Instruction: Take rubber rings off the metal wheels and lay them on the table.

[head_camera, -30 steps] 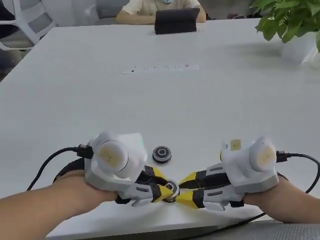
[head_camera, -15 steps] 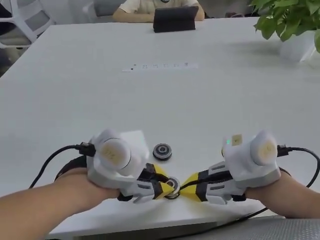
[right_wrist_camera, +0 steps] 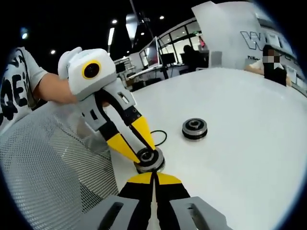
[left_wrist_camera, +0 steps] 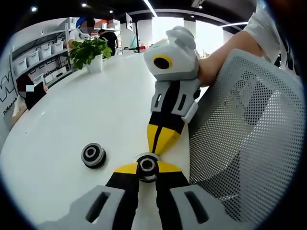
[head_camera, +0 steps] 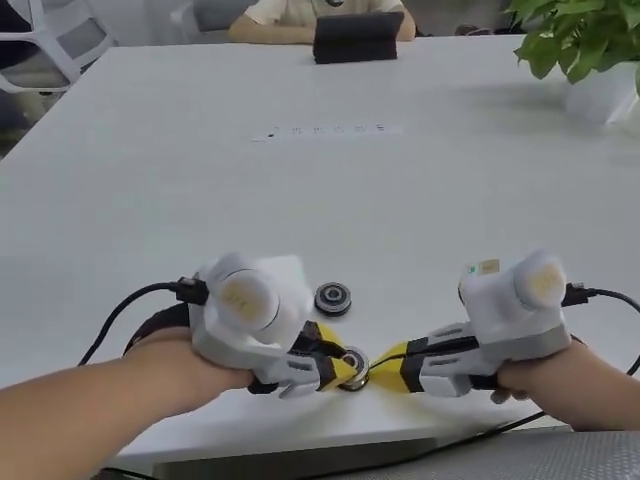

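The left gripper point(head_camera: 338, 368) is clenched on a metal wheel point(head_camera: 353, 361) at the near edge of the table point(head_camera: 330, 200). The wheel lies flat, its axle hole pointing up. The right gripper point(head_camera: 378, 366) has its jaws pressed together, tips against that wheel's rim. A second wheel point(head_camera: 332, 297) lies flat just beyond.

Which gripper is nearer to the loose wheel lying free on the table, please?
Left. The left gripper, clamped on the other wheel, sits just this side of the loose wheel; the right gripper meets the other wheel from farther right.
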`<state>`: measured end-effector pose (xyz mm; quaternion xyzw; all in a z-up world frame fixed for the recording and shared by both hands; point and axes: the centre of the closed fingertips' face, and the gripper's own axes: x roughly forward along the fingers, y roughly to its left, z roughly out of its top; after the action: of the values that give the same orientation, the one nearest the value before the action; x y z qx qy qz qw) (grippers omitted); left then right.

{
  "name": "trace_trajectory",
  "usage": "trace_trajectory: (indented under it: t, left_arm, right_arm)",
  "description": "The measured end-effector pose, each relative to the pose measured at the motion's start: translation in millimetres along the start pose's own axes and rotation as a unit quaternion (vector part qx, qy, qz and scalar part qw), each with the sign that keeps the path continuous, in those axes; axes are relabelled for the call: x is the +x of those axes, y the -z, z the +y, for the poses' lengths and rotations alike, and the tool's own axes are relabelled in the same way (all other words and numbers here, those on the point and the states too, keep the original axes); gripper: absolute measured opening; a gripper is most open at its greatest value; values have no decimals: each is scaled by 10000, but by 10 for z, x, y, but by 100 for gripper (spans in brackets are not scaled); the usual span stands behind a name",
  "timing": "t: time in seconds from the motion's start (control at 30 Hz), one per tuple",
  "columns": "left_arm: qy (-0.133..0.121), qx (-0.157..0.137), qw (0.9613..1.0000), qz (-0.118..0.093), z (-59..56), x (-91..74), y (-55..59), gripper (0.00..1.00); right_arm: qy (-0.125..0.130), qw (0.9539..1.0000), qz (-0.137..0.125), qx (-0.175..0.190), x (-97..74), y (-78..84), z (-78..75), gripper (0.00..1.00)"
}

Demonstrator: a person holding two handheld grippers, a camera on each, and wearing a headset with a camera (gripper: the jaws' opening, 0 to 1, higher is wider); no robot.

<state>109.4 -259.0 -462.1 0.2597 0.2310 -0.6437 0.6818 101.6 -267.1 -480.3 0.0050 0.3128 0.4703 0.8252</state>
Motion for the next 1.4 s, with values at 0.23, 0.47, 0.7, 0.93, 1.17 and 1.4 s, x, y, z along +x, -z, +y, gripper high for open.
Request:
trace_trajectory:
  t: [0.23,0.47,0.7,0.93,1.17,1.4]
  left_arm:
    - [-62,-16,10000,27,-1,2,2,7]
    - [-110,-29,9999,41,-33,-2,6,7]
    - [-152,-83,9998,23,-47,-7,12,7]
    - [-157,-104,9998,34,-52,-7,15,7]
    - [-152,-67,9998,109,-48,-4,14,6]
    - [-163,-58,9998,136,-50,-11,16,6]
  right_arm:
    - [7,9989,-192,436,-34,-23,-2,0]
    - [-34,9948,-444,914,-73,-55,8,0]
    - [-102,9901,-497,1309,-70,-103,19,0]
    - [-103,9911,-447,1253,-75,-115,51,0]
    - [-109,9922,-422,1169,-72,-138,66,0]
    - [-161,9933,-398,1069,-55,-164,96,0]
